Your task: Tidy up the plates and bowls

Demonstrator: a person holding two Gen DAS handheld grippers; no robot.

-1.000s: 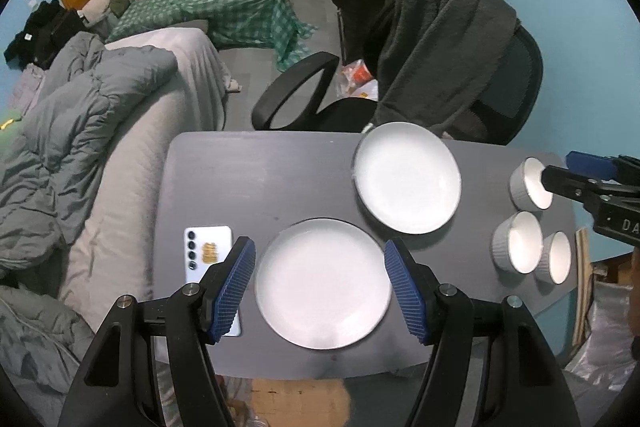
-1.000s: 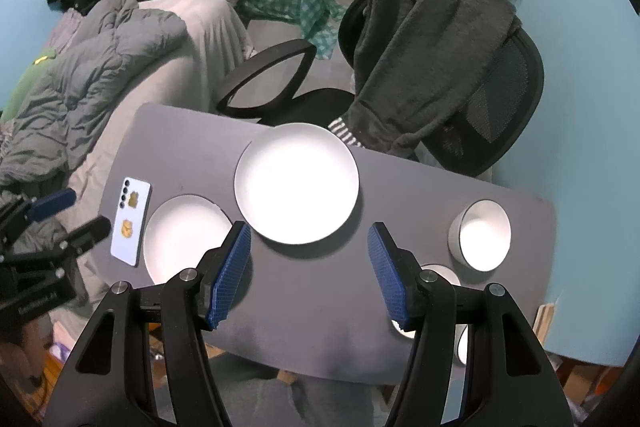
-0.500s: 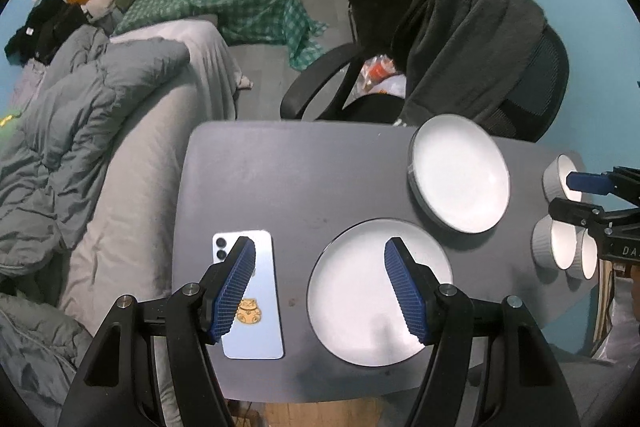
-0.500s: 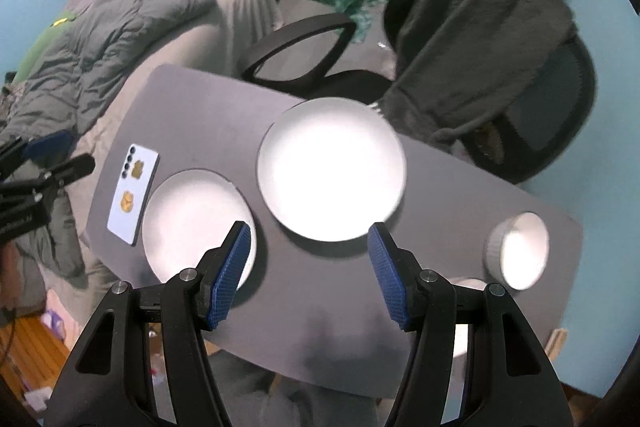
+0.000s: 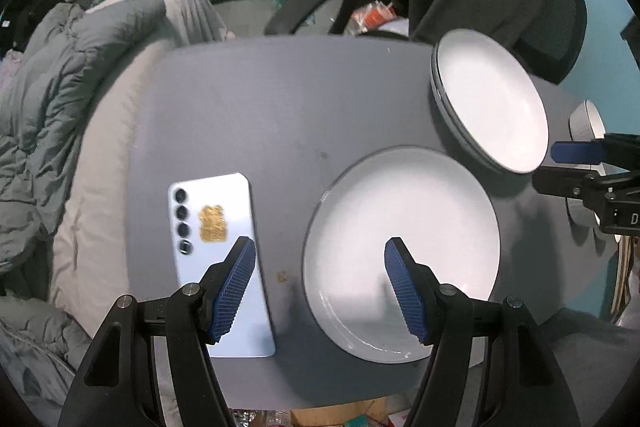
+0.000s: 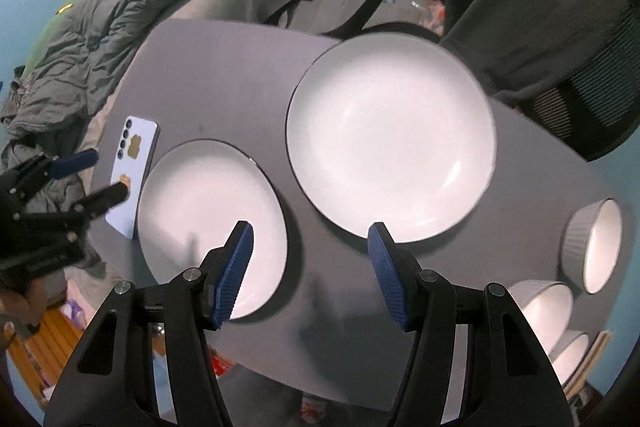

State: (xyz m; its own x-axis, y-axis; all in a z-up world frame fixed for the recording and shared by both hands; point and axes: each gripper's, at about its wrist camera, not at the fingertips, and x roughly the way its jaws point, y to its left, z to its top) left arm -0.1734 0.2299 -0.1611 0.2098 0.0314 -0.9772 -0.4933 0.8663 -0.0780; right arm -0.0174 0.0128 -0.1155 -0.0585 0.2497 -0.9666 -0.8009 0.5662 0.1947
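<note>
In the right wrist view, the nearest bowl (image 6: 570, 355) is cut off behind the gripper's arm, and the middle bowl (image 6: 540, 307) is partly covered. In the left wrist view, the bowl (image 5: 586, 119) at the frame's edge seems half hidden by the right gripper (image 5: 568, 167).

Left gripper (image 5: 320, 263), jaws apart, above a grey table (image 5: 260, 115) holding two white plates (image 5: 404, 251) and a phone (image 5: 218, 251).
</note>
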